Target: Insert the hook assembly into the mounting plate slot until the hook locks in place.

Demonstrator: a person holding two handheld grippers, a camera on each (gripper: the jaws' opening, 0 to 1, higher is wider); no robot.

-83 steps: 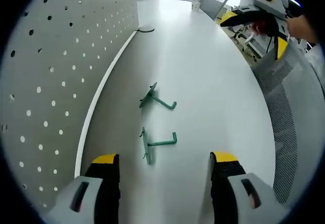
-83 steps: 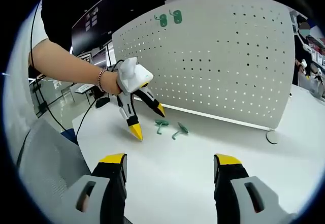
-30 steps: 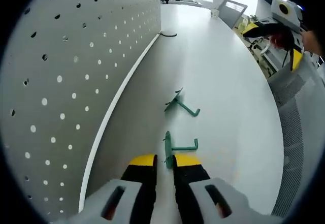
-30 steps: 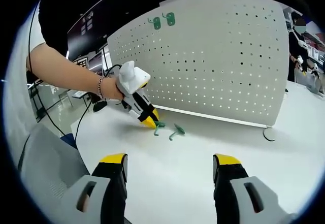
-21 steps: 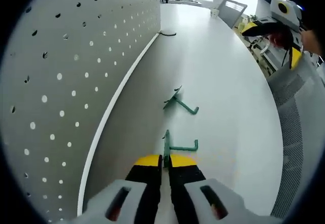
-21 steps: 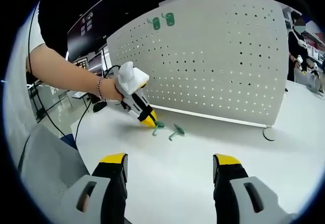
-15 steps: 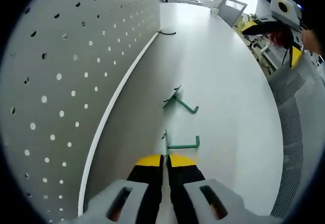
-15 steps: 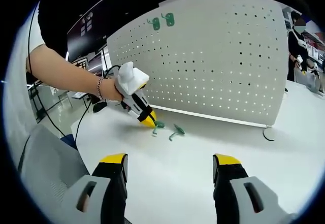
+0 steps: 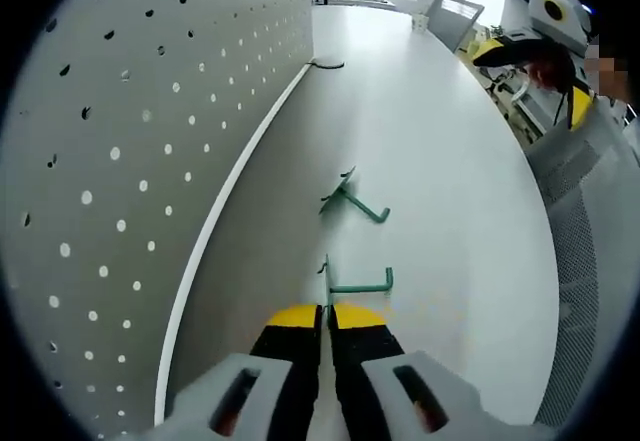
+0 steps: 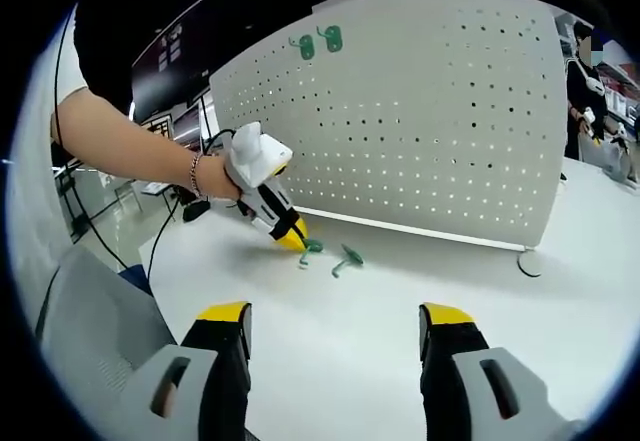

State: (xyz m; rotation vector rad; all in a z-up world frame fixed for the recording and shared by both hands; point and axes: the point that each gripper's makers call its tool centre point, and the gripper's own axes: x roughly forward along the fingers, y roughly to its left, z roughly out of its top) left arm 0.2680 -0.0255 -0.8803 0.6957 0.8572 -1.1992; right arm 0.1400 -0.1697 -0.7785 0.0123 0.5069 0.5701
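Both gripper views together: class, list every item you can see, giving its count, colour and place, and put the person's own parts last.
Pegboard panel: one, white with rows of holes, standing upright on the table.
Mounted hooks: two, green, high on the pegboard near its upper corner.
Loose hooks: two, green, on the table by the pegboard; the near hook is pinched at its plate by the left gripper, the far hook lies free beyond it.
Table: one, white, under everything.
Mesh chair back: one, grey, beside the table.
Left gripper: one, grey with yellow tips, shut on the near hook.
Right gripper: one, same colours, jaws wide apart above the table.
Forearm: one, bracelet at the wrist, holding the left gripper.
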